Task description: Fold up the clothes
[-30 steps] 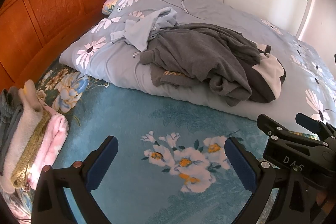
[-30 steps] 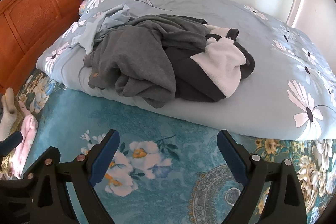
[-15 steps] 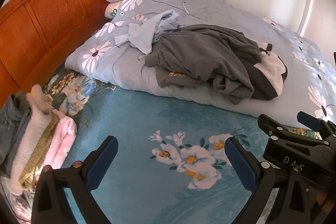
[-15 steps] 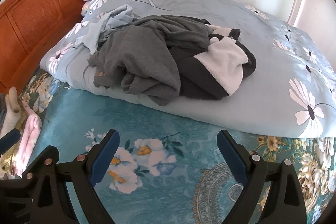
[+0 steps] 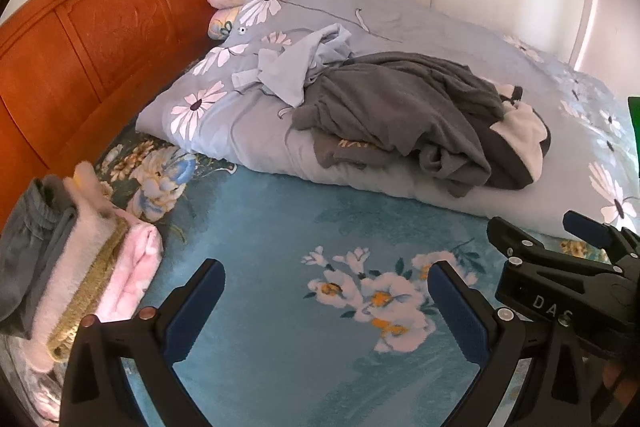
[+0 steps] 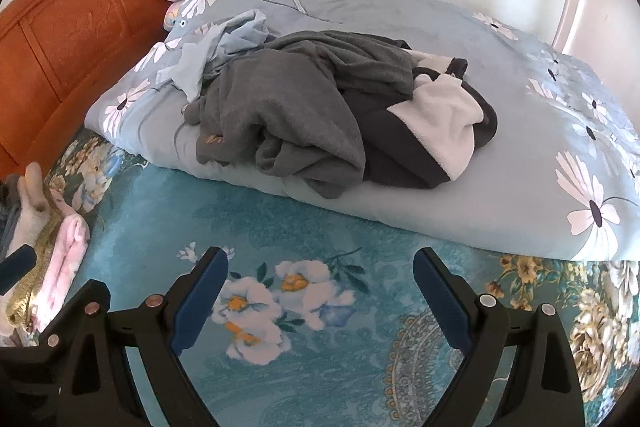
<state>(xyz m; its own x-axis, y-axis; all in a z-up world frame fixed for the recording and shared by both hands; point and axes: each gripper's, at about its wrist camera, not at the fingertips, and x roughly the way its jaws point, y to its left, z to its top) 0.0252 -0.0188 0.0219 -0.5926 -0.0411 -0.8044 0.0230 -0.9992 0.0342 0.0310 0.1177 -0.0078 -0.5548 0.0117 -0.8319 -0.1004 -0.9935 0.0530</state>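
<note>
Grey garment pile (image 5: 404,115) sits lower in view than before | both jaws spread, empty

Ahead of me, in the middle of the frame, a crumpled grey fleece garment (image 5: 404,115) lies heaped and unfolded, a small gold print showing on its lower front edge. Touching its right side is a rumpled dark charcoal garment with a white fleece panel (image 6: 440,115). At the heap's upper left, partly tucked under the grey, sits a wrinkled pale blue thin garment (image 5: 296,67). At the frame's lower left, a neat stack of folded clothes (image 5: 76,263) shows grey, cream, mustard knit and pink layers.
</note>
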